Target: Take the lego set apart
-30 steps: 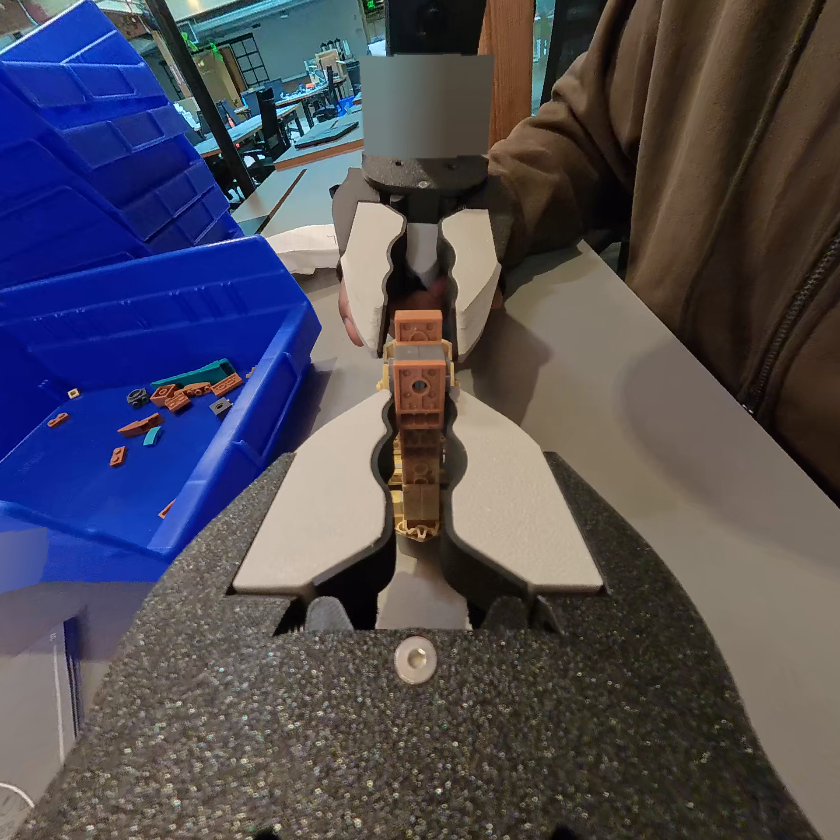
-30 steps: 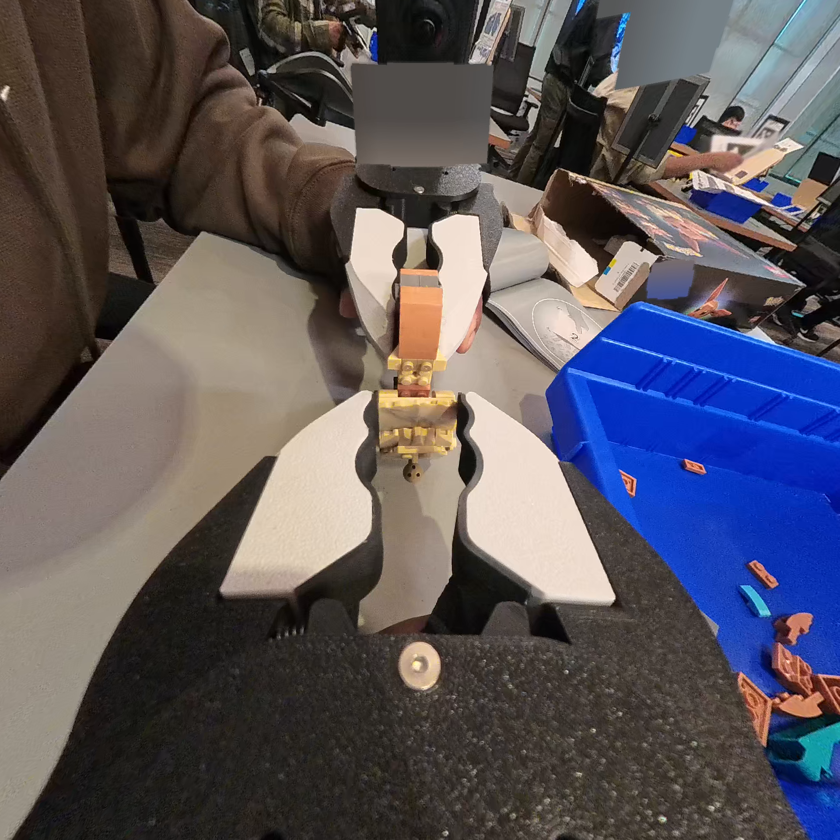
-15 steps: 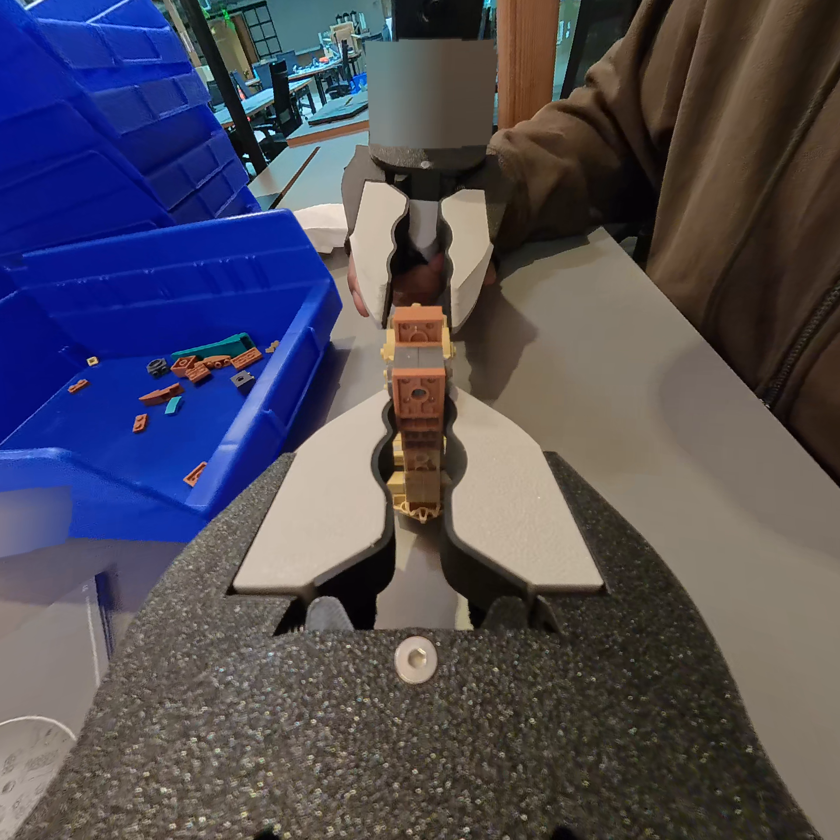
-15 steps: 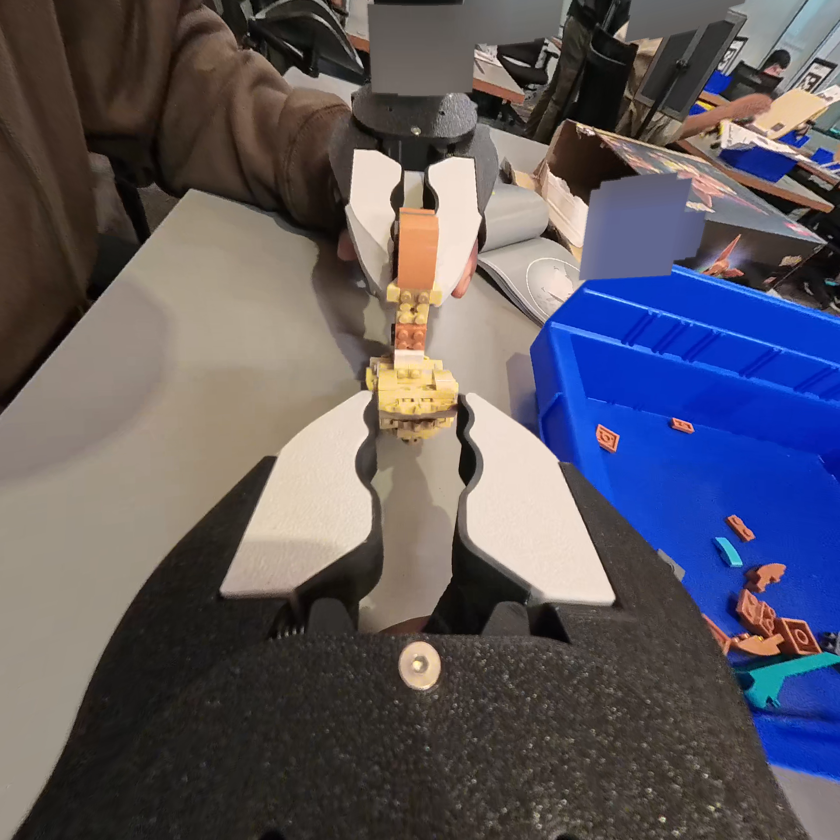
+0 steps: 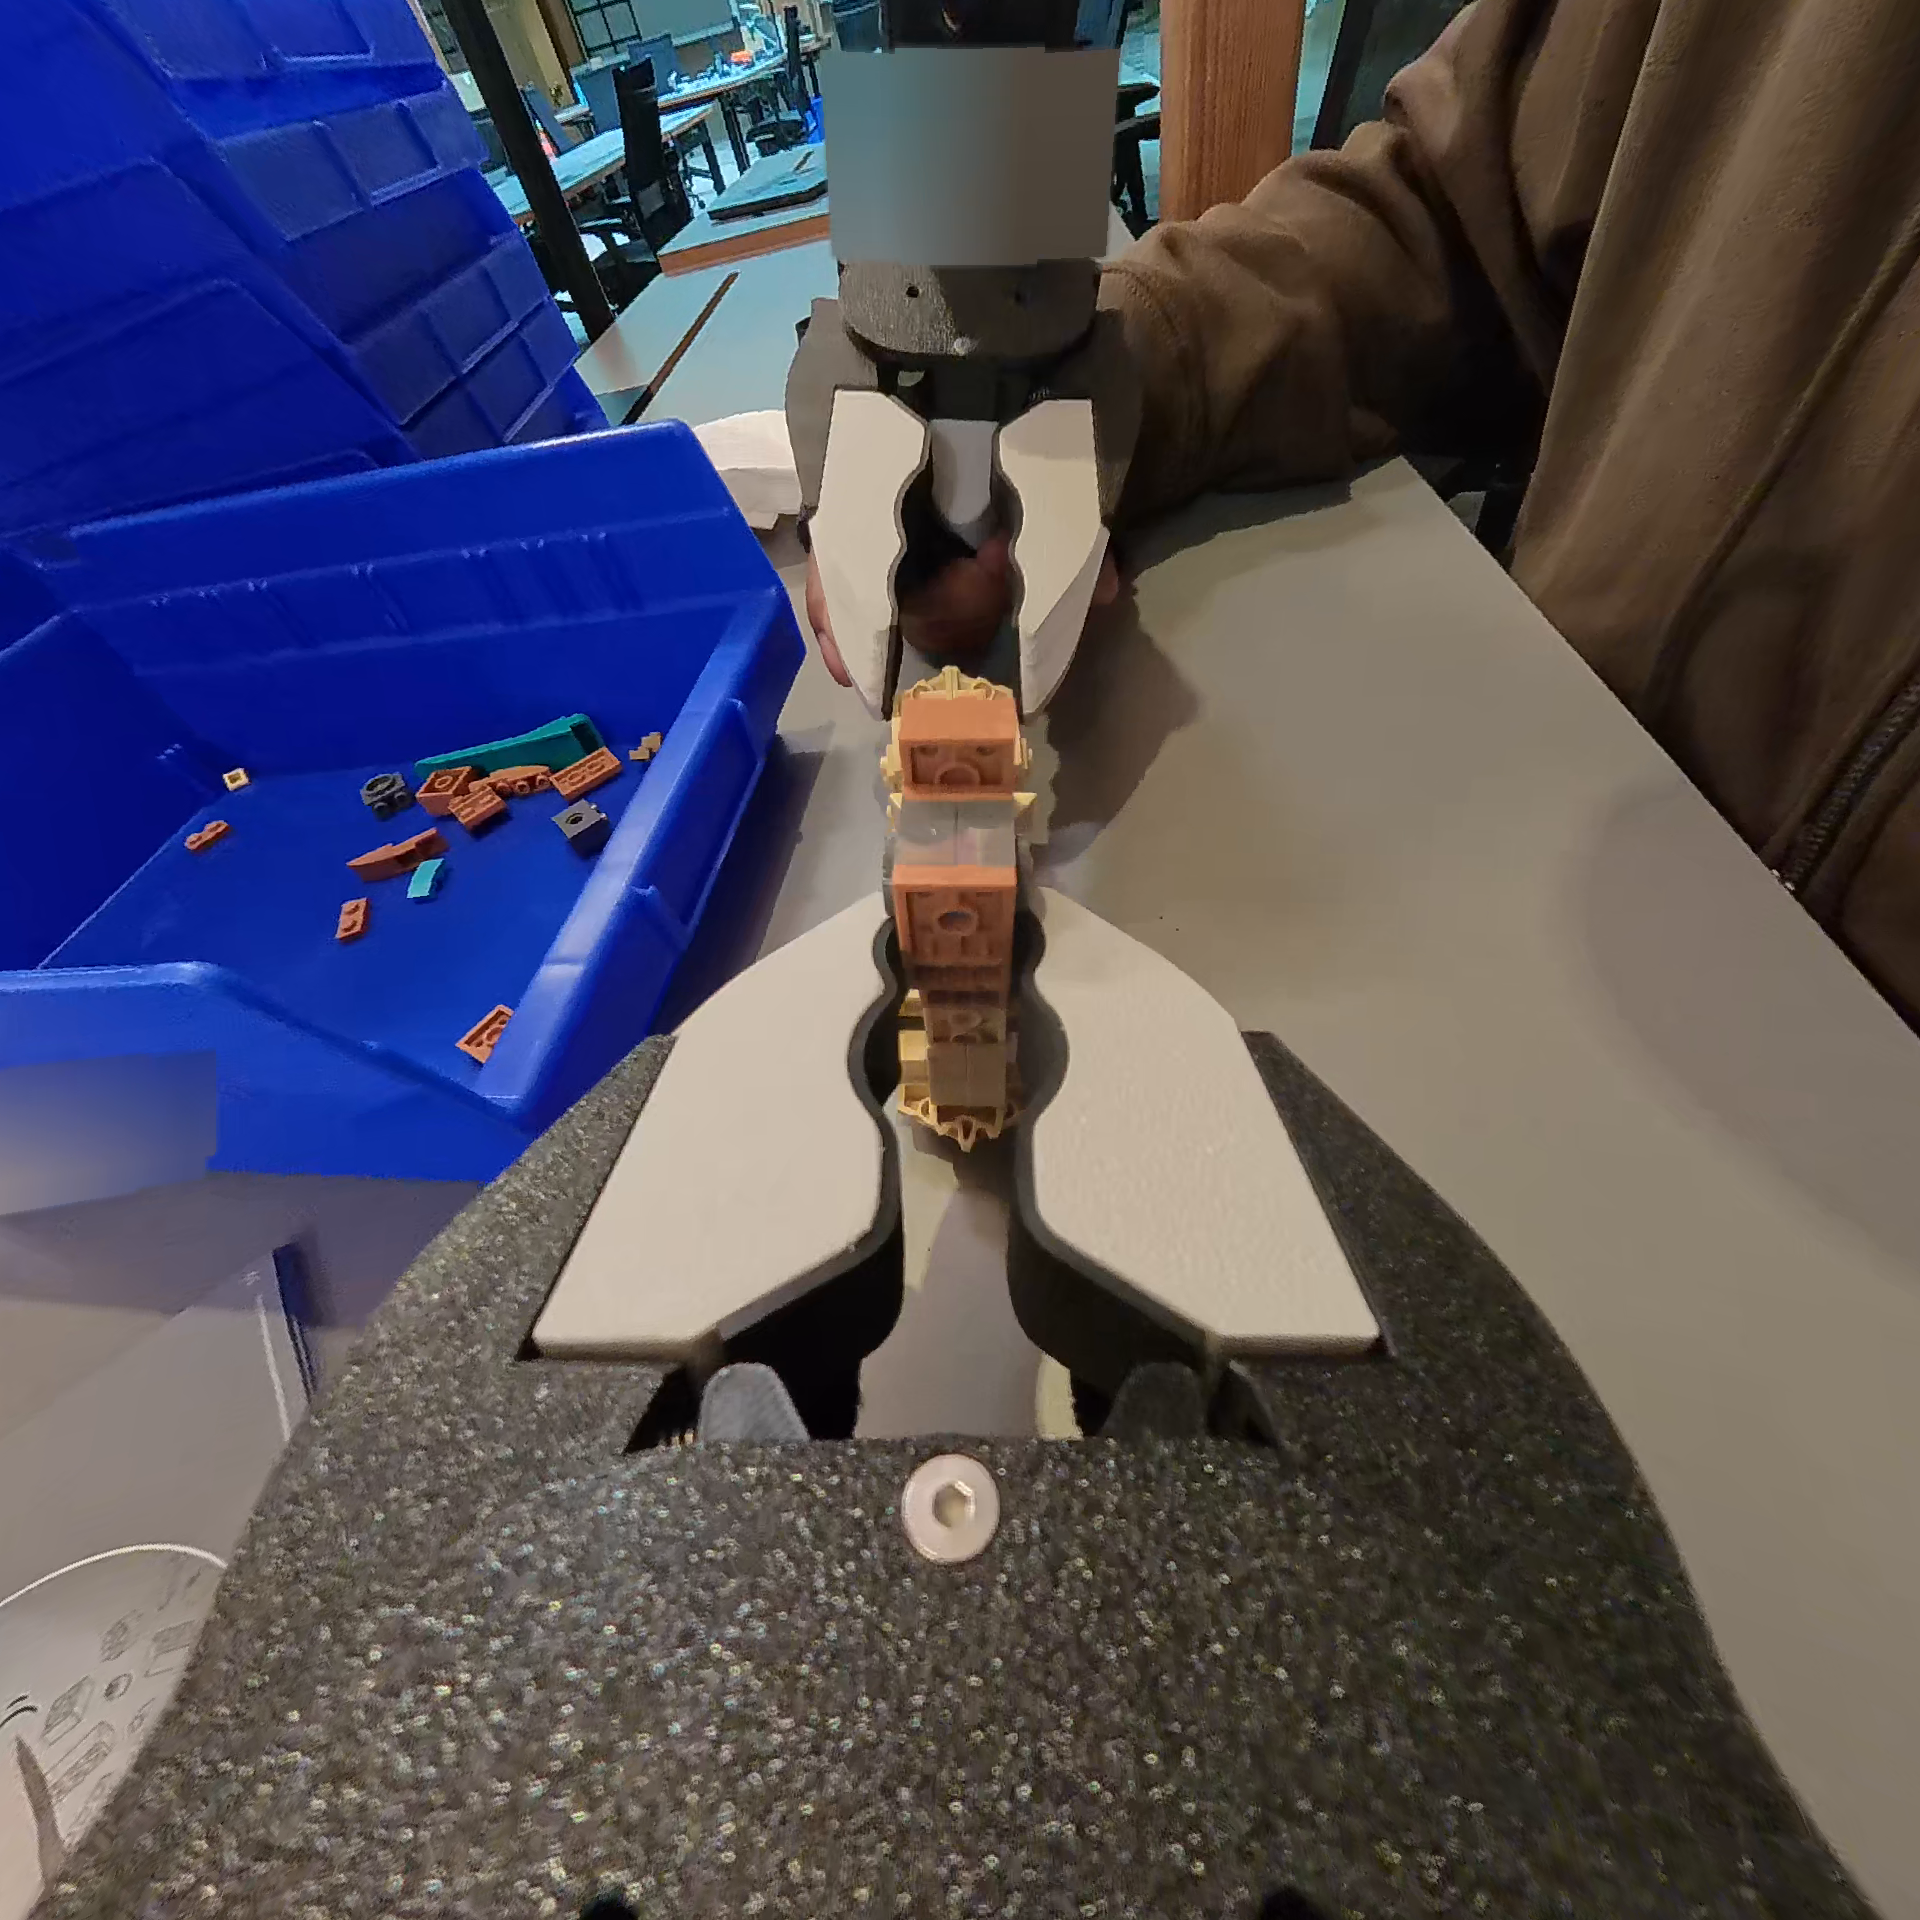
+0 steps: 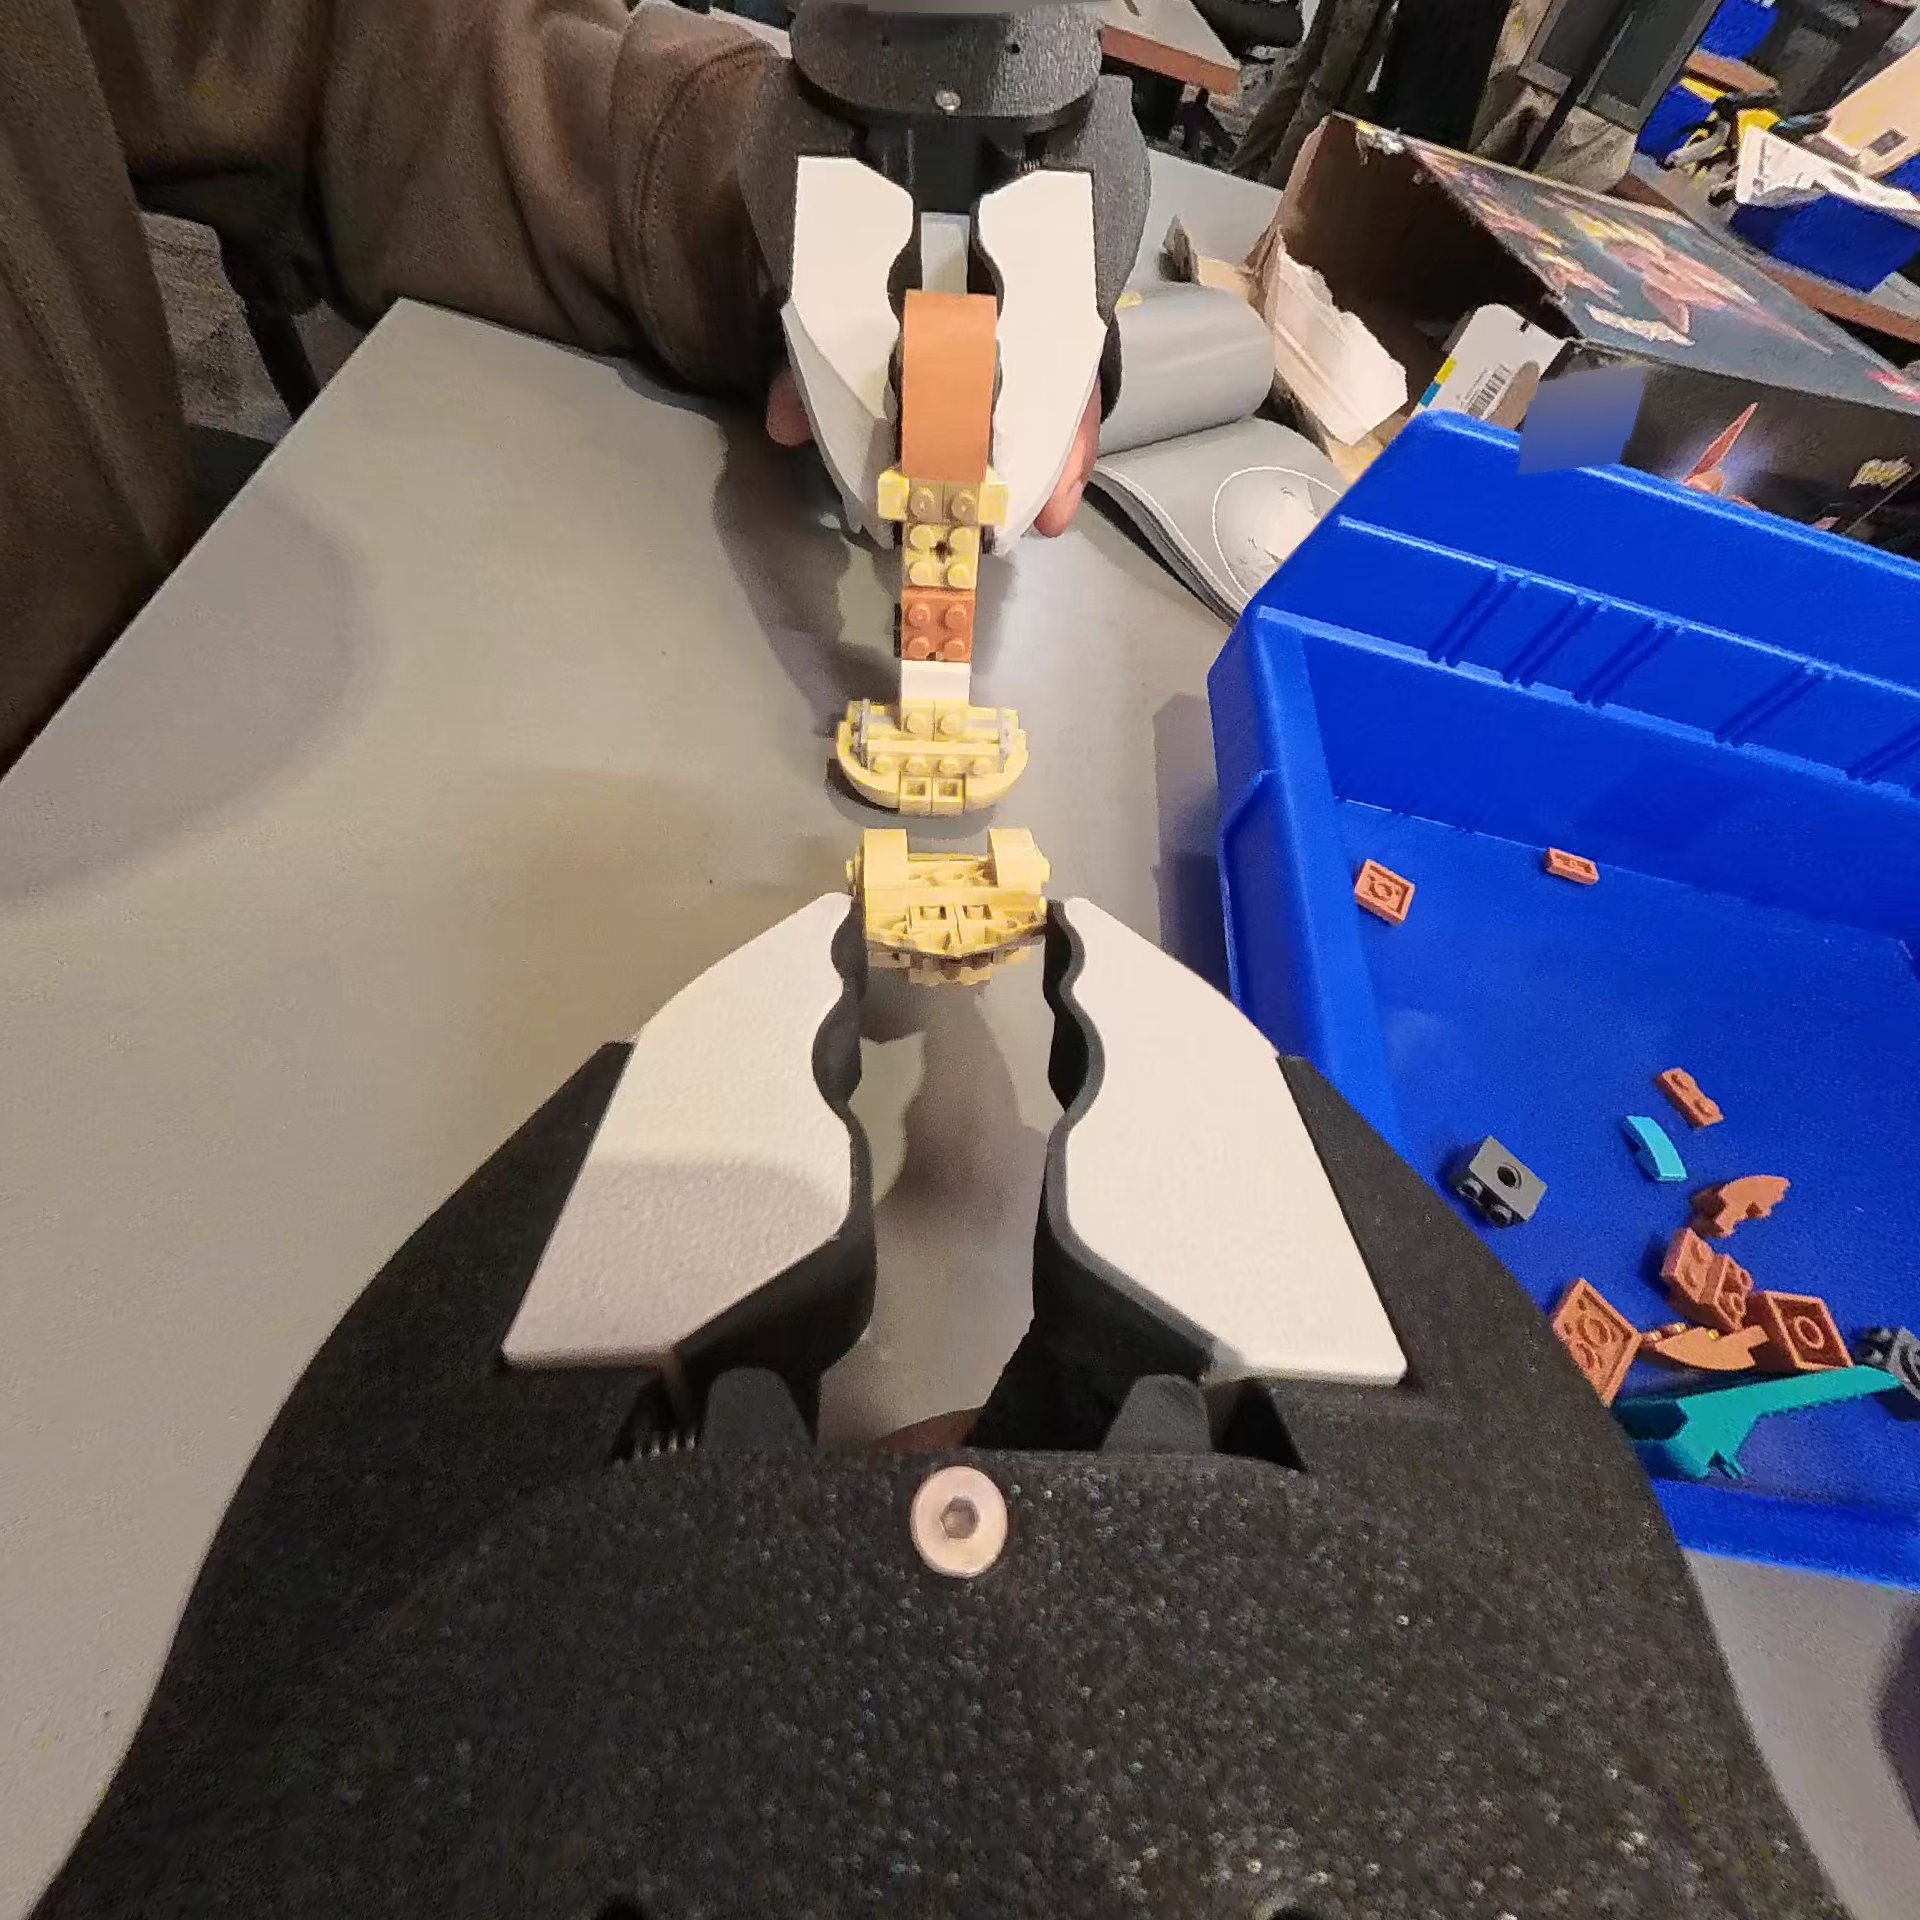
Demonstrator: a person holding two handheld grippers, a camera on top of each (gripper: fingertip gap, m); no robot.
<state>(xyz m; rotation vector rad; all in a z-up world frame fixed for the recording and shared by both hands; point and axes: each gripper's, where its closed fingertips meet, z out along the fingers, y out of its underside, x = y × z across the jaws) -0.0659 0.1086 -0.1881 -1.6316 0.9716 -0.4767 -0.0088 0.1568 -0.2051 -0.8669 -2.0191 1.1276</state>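
My left gripper (image 5: 956, 930) is shut on a long brick assembly (image 5: 954, 831) of brown, grey and tan bricks, held above the grey table (image 5: 1351, 883). In the right wrist view the left gripper (image 6: 945, 520) shows farther off, and the assembly (image 6: 940, 384) ends in a tan half-round part (image 6: 930, 764). My right gripper (image 6: 951, 920) is shut on a small tan brick piece (image 6: 951, 894) at its fingertips. A narrow gap separates this piece from the assembly's end. In the left wrist view the right gripper (image 5: 956, 691) faces mine.
An open blue bin (image 5: 416, 582) with several loose brown, teal and grey bricks (image 5: 488, 790) stands beside the grippers; it also shows in the right wrist view (image 6: 1558, 644). More blue bins (image 5: 208, 260) are stacked behind. A booklet (image 6: 1226, 499) and a cardboard box (image 6: 1558, 260) lie beyond. A person's brown sleeve (image 5: 1299, 312) is close. The tips of one gripper are about 9 cm away from the tips of the other.
The tan piece in my right gripper was joined to the assembly in my left gripper; the grippers drew apart and the piece has come off, leaving a gap. Both grasps stayed shut.
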